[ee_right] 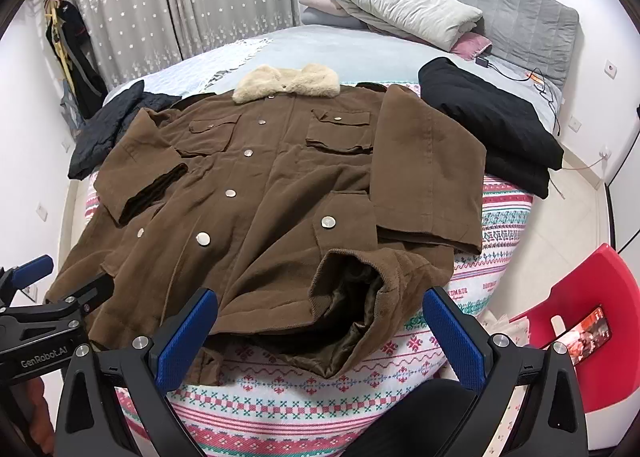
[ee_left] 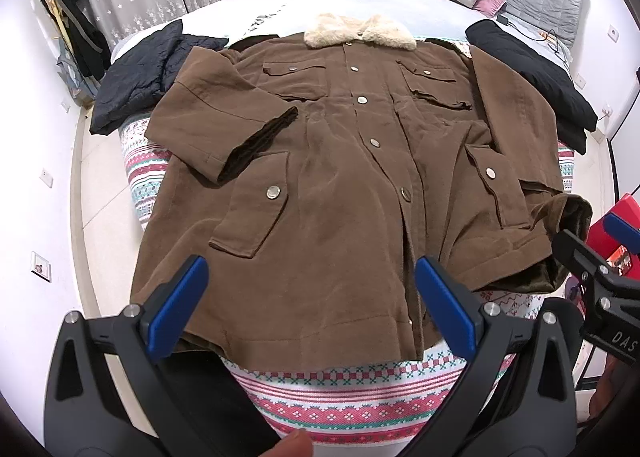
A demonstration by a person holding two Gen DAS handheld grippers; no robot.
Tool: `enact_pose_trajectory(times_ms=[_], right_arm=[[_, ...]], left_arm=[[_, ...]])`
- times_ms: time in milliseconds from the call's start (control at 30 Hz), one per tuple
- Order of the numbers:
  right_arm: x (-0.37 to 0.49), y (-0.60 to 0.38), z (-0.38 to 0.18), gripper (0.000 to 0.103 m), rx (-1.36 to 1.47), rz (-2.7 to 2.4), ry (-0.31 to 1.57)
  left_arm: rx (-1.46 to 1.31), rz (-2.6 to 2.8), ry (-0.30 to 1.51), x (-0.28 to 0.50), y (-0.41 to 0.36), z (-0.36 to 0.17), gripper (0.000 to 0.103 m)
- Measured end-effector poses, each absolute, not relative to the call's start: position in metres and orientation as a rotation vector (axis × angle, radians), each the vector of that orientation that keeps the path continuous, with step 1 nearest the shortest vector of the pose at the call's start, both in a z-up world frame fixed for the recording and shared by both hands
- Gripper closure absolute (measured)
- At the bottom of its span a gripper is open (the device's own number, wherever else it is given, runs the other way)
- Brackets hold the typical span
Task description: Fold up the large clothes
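Observation:
A large brown coat [ee_left: 332,185] with a cream fur collar [ee_left: 360,31] lies face up on the bed, buttoned, with both sleeves folded in over its front. It also shows in the right wrist view [ee_right: 260,197]. The hem's right corner [ee_right: 360,321] is turned up and shows dark green lining. My left gripper [ee_left: 310,305] is open and empty just above the coat's hem. My right gripper [ee_right: 320,341] is open and empty above the turned-up hem corner; it also shows in the left wrist view [ee_left: 592,257].
The coat lies on a patterned pink, white and teal blanket [ee_left: 340,397] over the bed. A dark quilted garment [ee_left: 136,73] lies at the left, a folded black garment [ee_left: 532,73] at the right. Pillows [ee_right: 400,5] are at the headboard. A red chair [ee_right: 580,337] stands at the right.

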State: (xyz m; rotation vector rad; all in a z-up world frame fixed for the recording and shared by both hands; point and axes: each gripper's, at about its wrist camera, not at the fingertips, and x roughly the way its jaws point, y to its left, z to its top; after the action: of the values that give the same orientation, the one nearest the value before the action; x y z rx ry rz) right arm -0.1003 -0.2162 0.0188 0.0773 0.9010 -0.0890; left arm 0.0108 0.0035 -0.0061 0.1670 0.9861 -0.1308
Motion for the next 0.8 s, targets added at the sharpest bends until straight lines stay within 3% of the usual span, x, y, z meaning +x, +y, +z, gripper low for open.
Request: enact_pose_trajectory(times_ms=[367, 600, 800], right_arm=[[-0.104, -0.225, 0.021, 0.000, 0.009, -0.117, 0.827], [-0.106, -0.287, 0.028, 0.000, 0.219, 0.031, 0.888], [-0.092, -0.331, 0.023, 0.000, 0.414, 0.102, 0.921]], left_arm=[[0.230, -0.155, 0.881, 0.012, 0.011, -0.003, 0.001], [0.136, -0.201, 0.879, 0.042, 0.065, 0.012, 0.001], [0.046, -0.180, 0.965, 0.076, 0.123, -0.007, 0.001]])
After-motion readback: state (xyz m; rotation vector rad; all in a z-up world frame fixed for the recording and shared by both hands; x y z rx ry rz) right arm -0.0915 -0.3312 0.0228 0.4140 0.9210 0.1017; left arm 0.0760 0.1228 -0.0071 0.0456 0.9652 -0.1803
